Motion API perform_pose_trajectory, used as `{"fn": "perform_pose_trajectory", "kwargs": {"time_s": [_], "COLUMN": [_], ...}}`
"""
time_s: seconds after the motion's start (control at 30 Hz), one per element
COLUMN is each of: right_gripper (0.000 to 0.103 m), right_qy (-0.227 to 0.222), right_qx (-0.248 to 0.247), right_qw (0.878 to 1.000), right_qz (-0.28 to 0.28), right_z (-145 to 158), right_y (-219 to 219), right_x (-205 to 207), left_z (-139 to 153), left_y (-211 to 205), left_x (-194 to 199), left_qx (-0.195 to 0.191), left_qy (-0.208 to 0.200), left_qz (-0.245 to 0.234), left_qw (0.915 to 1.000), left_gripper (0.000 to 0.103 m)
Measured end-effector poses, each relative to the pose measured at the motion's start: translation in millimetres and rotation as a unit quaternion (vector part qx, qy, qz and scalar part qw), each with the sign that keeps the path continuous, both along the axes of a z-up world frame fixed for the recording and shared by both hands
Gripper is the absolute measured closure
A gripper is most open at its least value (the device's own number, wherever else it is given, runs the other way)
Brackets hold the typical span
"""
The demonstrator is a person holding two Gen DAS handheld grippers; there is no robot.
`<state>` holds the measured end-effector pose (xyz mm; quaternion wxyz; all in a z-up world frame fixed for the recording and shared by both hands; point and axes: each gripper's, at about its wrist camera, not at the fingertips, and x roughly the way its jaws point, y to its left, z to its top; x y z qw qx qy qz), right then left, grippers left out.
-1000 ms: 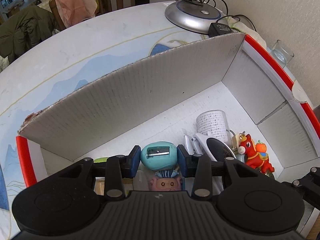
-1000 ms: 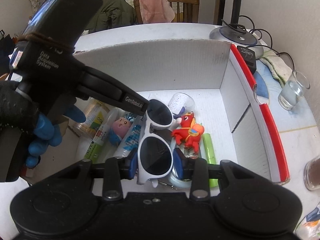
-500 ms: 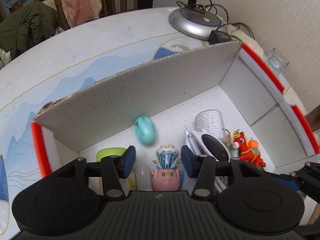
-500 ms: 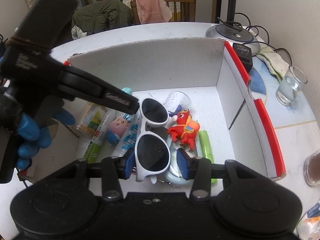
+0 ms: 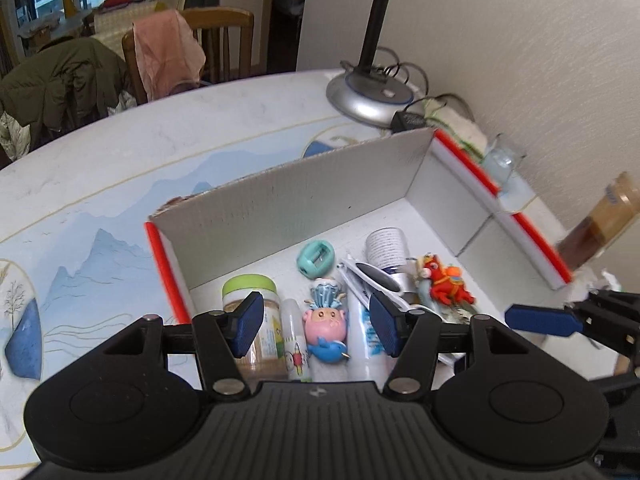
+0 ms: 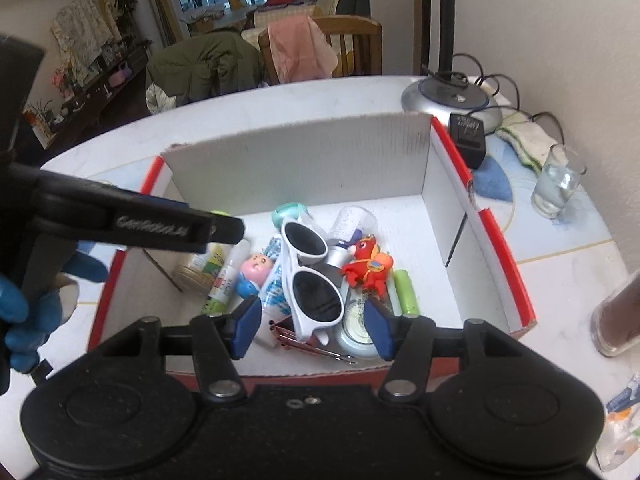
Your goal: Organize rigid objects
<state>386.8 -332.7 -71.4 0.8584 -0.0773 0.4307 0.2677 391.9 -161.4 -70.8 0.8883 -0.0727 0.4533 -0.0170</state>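
Table, white box [image 6: 444,184]: left gripper [image 5: 316,330], right gripper [image 6: 312,328] parted, just opening, empty above sunglasses [image 6: 312,276].

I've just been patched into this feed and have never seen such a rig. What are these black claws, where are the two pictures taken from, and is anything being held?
There is no robot arm. A person holds a two-finger gripper in each hand, each with a camera looking along its fingers. One picture comes from the left gripper, the other from the right gripper. Both hang over a white cardboard box on a table. In the box lie a teal pencil sharpener, white sunglasses, a red toy horse, a pink doll figure and a green-lidded jar. Both grippers' jaws have just been opening and hold nothing.
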Motion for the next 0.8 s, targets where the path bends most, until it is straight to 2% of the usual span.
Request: {"fn": "perform_pose_trajectory", "kwargs": {"time_s": [0.2,0.27,0.33,0.47,0.6,0.8], "right_gripper": [0.039,0.037,0.031,0.028,0.020,0.015], "right_qy": [-0.021,-0.027,-0.035,-0.045,-0.057,-0.065], "right_qx": [0.021,0.029,0.036,0.053,0.065,0.085], "right_qw": [1.000,0.999,0.999,0.997,0.996,0.993], "right_qz": [-0.007,-0.011,-0.015,-0.022,-0.027,-0.043], "right_z": [19.8,25.4,30.9,39.5,45.0,50.3], "right_y": [-2.9,-3.4,-3.9,-4.2,-4.7,-7.8], "right_x": [-17.9,-24.9,-32.3,-45.6,-58.8,-76.9], "left_z": [22.0,28.6,34.9,45.3,54.2,63.6], "left_y": [3.8,5.7,7.0,9.2,10.3,14.5], "left_x": [-34.7,-46.2,-57.6,-79.3,-99.0,-120.0], "left_qx": [0.006,0.004,0.009,0.015,0.021,0.015], "left_qy": [-0.038,-0.047,-0.058,-0.075,-0.093,-0.109], "left_qz": [-0.002,-0.006,-0.010,-0.018,-0.027,-0.034], "left_qw": [0.9993,0.9989,0.9982,0.9969,0.9950,0.9934], "left_gripper": [0.045,0.043,0.039,0.038,0.031,0.022]}}
